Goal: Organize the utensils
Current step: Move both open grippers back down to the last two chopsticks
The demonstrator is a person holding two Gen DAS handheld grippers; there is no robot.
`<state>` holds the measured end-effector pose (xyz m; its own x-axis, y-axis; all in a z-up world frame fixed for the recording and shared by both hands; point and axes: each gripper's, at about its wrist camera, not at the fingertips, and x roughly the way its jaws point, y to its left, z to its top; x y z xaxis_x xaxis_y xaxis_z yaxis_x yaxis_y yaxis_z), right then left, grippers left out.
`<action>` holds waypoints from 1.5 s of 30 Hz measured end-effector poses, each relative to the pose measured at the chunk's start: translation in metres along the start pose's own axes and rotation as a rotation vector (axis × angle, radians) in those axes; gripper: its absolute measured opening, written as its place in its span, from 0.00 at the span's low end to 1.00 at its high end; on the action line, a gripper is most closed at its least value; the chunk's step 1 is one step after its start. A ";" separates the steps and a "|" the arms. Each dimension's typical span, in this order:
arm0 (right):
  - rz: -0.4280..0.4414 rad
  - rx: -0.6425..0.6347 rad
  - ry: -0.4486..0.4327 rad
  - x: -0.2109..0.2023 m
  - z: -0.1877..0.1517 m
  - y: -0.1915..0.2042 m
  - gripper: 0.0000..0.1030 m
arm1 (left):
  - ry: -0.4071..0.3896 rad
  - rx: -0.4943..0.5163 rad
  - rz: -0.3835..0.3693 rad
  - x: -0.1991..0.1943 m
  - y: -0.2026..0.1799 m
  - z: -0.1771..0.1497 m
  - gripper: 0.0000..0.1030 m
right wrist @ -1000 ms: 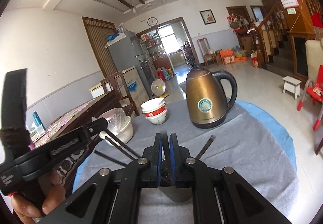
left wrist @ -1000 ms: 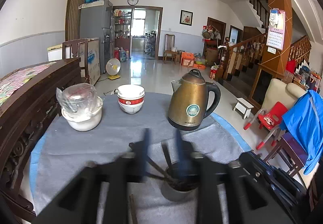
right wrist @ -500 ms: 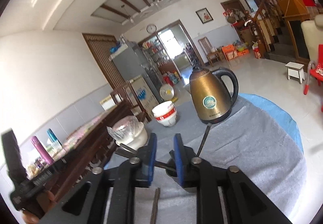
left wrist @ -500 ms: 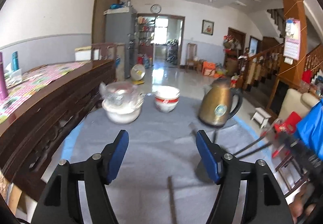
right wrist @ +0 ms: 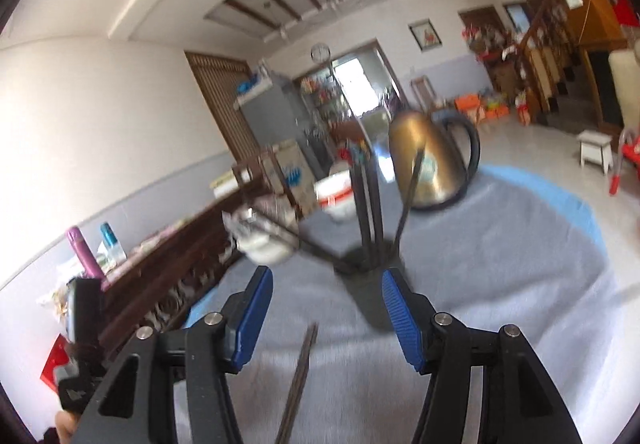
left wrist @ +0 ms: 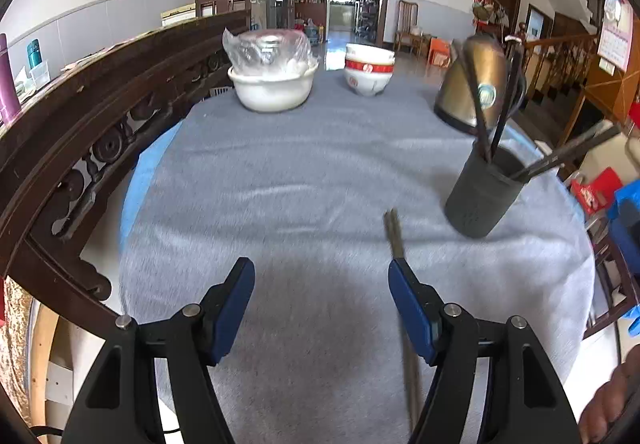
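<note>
Round bench (left wrist: 312, 171) under a grey cloth with a blue edge, carved dark wood rail along its left side. At the far rim: brass-coloured kettle (left wrist: 476, 83) to the right, stacked red-banded bowls (left wrist: 369, 69) in the middle, a white basin (left wrist: 274, 87) with a plastic-wrapped item on top to the left. Dark cylindrical holder (left wrist: 482, 195) stands on the right part of the cloth, nearer than the kettle, and already carries several dark chopsticks (left wrist: 474, 99) fanned out at steep and shallow angles. One loose chopstick (left wrist: 394, 236) lies flat on the cloth, just beside the holder's base on the near side, running toward the camera and passing under the right-hand finger of the left gripper (left wrist: 322, 304). Left gripper: jaws wide apart, nothing between the pads, tilted down at the cloth. Right gripper (right wrist: 326, 308): jaws opening, empty; the same loose chopstick shows between and below its fingers, the holder directly ahead; this view is motion-blurred. Judgement: the loose stick is the item left to collect. Risks: a thin stick lying flat on soft cloth could roll or be pressed into the fabric if the pads close off-centre; cloth could be pinched with it. Both grippers face the same stick, so they could collide. The holder looks light and top-heavy with splayed sticks; a bump during insertion could tip it or flick a stick out.
</note>
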<state>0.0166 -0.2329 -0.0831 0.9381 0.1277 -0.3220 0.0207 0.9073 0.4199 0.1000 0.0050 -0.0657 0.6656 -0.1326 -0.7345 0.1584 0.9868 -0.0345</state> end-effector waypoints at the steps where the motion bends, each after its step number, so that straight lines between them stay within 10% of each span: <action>1: -0.006 -0.004 0.030 0.009 -0.008 -0.002 0.60 | 0.006 0.002 0.006 0.002 0.001 -0.004 0.68; 45: 0.040 0.149 0.229 0.084 -0.058 -0.044 0.60 | 0.108 0.033 -0.060 0.061 -0.019 -0.040 0.68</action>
<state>0.0749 -0.2386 -0.1774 0.8367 0.2651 -0.4792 0.0517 0.8329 0.5511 0.1085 -0.0185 -0.1371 0.5719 -0.1787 -0.8006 0.2204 0.9736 -0.0599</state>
